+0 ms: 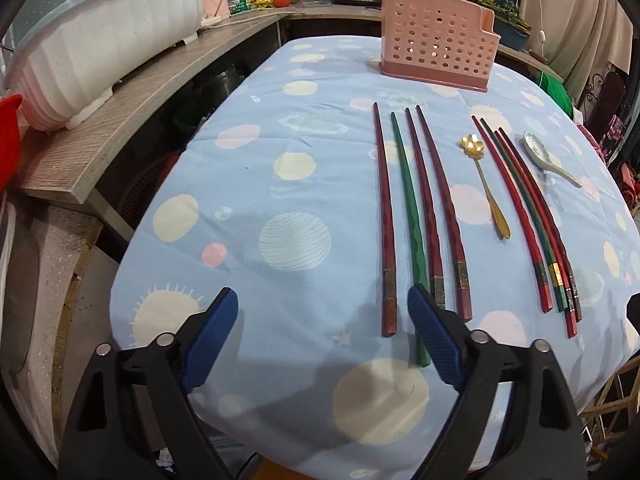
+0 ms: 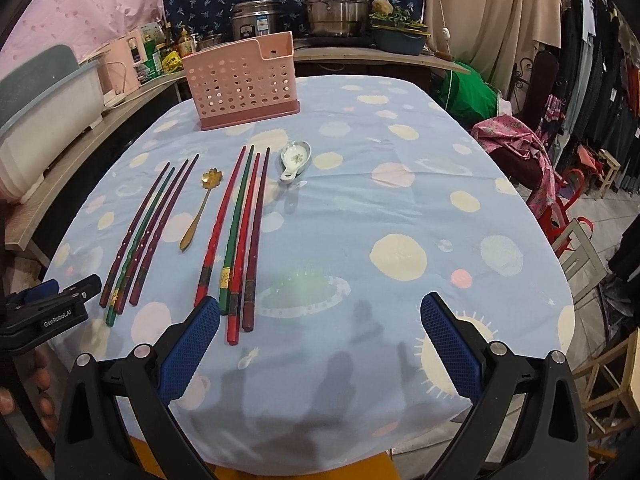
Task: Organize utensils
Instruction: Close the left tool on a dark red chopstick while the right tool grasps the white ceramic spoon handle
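A pink perforated utensil holder (image 1: 436,54) (image 2: 244,80) stands at the far end of the table. Two groups of red and green chopsticks lie in front of it: a left group (image 1: 416,216) (image 2: 148,232) and a right group (image 1: 528,220) (image 2: 240,232). A gold flower-shaped spoon (image 1: 486,184) (image 2: 198,210) lies between them. A white ceramic spoon (image 1: 546,156) (image 2: 295,159) lies to the right. My left gripper (image 1: 322,308) is open and empty above the near ends of the left group. My right gripper (image 2: 320,316) is open and empty, right of the right group.
The table wears a blue dotted cloth (image 1: 280,184) (image 2: 400,200). A white dish rack (image 1: 100,36) sits on a wooden shelf (image 1: 120,120) at the left. Pots (image 2: 336,2) and bottles stand behind. Chairs and clothes (image 2: 520,140) crowd the right side.
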{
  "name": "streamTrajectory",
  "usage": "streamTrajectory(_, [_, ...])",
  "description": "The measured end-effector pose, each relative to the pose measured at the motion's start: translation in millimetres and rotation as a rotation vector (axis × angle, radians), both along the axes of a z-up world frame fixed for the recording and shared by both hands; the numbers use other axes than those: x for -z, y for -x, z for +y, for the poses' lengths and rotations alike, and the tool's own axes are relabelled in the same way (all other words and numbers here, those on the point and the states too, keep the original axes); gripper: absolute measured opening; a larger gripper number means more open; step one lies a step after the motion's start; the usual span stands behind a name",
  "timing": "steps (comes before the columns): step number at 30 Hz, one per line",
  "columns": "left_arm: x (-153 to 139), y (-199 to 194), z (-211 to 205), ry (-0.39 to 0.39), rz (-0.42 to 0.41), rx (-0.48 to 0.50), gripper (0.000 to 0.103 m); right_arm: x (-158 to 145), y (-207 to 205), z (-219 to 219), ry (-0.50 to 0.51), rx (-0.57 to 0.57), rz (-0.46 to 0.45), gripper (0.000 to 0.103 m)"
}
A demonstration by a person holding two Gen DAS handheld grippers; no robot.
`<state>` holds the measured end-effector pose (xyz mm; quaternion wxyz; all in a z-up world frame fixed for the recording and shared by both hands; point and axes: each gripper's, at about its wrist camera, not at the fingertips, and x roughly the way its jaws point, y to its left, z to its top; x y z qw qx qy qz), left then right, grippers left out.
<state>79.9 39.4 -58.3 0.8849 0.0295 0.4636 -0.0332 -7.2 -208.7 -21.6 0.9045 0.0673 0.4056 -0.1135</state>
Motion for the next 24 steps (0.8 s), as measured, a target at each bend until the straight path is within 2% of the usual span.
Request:
streamTrajectory(6, [8, -9, -3, 0.017, 0.019, 0.022, 0.071, 3, -14, -2, -0.004, -0.002, 0.009, 0.096])
streamTrajectory(10, [12, -12, -3, 0.042, 0.041, 0.032, 0.058, 5, -25, -2, -0.001, -0.006, 0.01, 0.096])
streamTrajectory(15, [9, -12, -6, 0.062, 0.032, 0.064, 0.028, 6, -39, -5, -0.013, -0.013, 0.0, 0.096])
streamTrajectory(17, [9, -14, -7, 0.077, 0.034, 0.079, 0.011, 4, -48, -9, -0.032, -0.015, -0.009, 0.092])
streamTrajectory(18, [9, -16, -8, 0.079, 0.035, 0.083, 0.009, 3, -54, -11, -0.041, -0.018, -0.015, 0.088])
streamTrajectory(23, [10, -23, -9, 0.083, 0.034, 0.085, 0.009, -2, -82, -23, -0.083, -0.034, -0.04, 0.065])
streamTrajectory(24, [9, -24, -9, 0.082, 0.035, 0.085, 0.009, -2, -89, -26, -0.101, -0.039, -0.04, 0.056])
